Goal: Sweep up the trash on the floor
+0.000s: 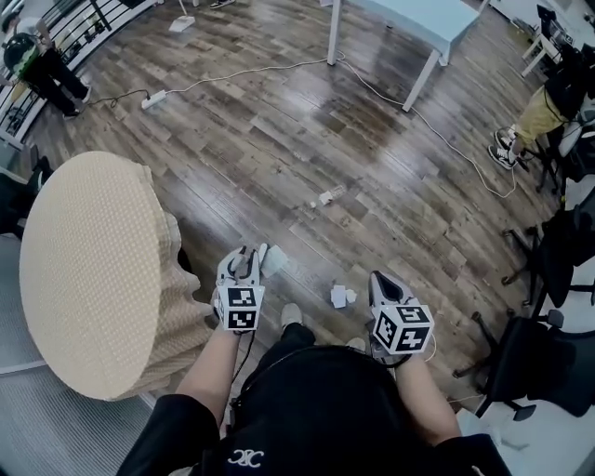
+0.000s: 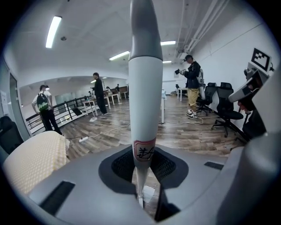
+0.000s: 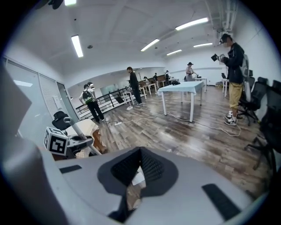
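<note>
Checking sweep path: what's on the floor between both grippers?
Head view: a white paper scrap lies between the left gripper and right gripper, nearer the right, plus a shoe.

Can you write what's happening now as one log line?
left gripper: shut on handle | right gripper: shut, empty | trash: on floor

A floor (image 1: 279, 158) of grey-brown wooden planks runs through the whole room. At the top of the head view a pale blue table (image 1: 423, 17) stands on white legs. A white cable (image 1: 251, 71) runs past it to a power strip (image 1: 154, 98) at upper left. A black railing (image 1: 79, 23) lines the upper left corner. A round beige woven top (image 1: 88, 270) fills the left side, and black office chairs (image 1: 530, 367) crowd the right edge. Long strip lights (image 3: 77, 45) glow on the white ceiling (image 3: 123, 26).
</note>
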`<state>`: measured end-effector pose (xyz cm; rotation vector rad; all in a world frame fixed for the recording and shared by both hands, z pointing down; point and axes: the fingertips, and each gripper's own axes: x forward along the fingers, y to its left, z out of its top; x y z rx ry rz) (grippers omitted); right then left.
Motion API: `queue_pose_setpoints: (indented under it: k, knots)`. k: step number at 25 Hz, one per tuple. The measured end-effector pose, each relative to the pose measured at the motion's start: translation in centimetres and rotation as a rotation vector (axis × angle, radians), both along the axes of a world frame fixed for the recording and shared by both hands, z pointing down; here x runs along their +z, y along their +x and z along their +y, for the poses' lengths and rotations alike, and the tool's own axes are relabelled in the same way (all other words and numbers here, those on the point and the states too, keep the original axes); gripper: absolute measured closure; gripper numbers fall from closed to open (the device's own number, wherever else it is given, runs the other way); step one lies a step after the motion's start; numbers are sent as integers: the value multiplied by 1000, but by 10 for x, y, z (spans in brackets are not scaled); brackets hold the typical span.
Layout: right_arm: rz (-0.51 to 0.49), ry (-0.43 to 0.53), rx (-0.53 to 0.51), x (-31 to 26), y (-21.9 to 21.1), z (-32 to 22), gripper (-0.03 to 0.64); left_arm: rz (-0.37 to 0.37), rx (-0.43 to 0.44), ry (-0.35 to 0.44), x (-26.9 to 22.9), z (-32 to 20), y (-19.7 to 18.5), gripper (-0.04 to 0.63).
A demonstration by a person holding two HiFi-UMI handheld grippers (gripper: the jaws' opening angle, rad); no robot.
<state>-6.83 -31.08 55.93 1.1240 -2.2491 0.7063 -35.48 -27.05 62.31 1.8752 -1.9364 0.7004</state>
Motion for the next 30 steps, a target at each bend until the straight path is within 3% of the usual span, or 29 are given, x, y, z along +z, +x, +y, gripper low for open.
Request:
queue_pose_setpoints:
  k: [6,12,25,30]
  knots:
    - [14,-11,68,3,2,2,601,52,87,2,6,-23,24,518]
    - [13,-56,131,10,39,4,601,90,141,-18,0,-54,76,518]
    - [-43,-47,250,17,193,-5,601,132,271,-33,-3,-69,259,518]
    - [-70,-46,269,22,240,-10,601,115,302,-16,-8,-78,304,520]
